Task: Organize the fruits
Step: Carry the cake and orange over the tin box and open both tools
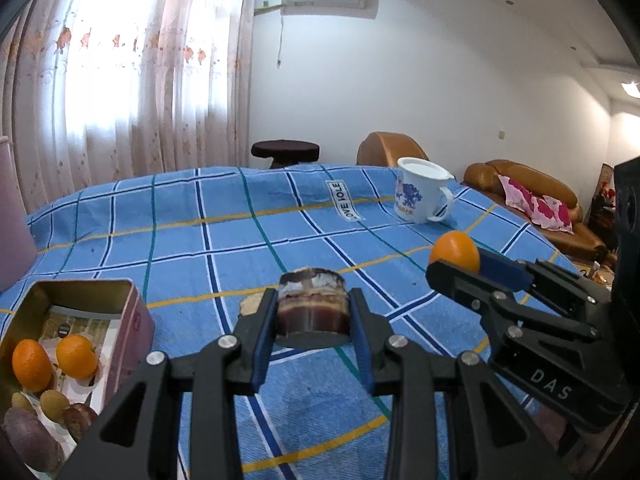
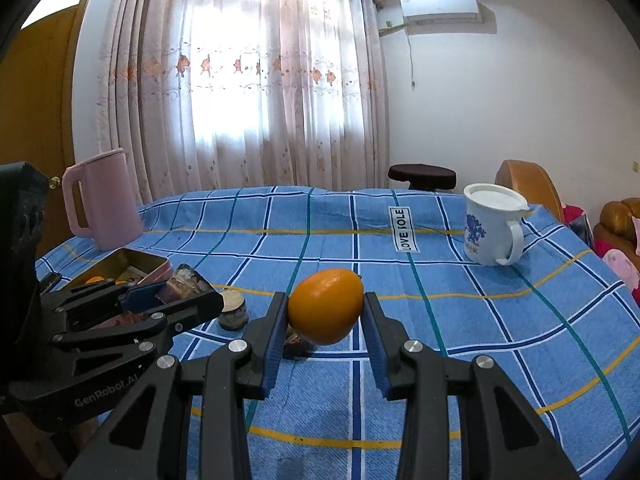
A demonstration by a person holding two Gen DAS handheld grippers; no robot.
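Note:
My left gripper (image 1: 314, 312) is shut on a brown, layered, round chestnut-like piece (image 1: 312, 306) and holds it above the blue checked cloth; it shows from the side in the right wrist view (image 2: 188, 280). My right gripper (image 2: 325, 312) is shut on an orange (image 2: 325, 306) and holds it above the cloth; the orange also shows in the left wrist view (image 1: 456, 255). A pink tin box (image 1: 80, 304) at lower left holds two oranges (image 1: 76, 356) and several brownish fruits (image 1: 54, 404). The box also shows in the right wrist view (image 2: 132, 264).
A white lidded mug (image 2: 490, 226) stands at the back right of the table. A pink jug (image 2: 102, 200) stands at the back left. A small round piece (image 2: 233, 312) lies on the cloth beside another dark item (image 2: 296, 344). A stool (image 2: 422, 176) and sofas stand behind.

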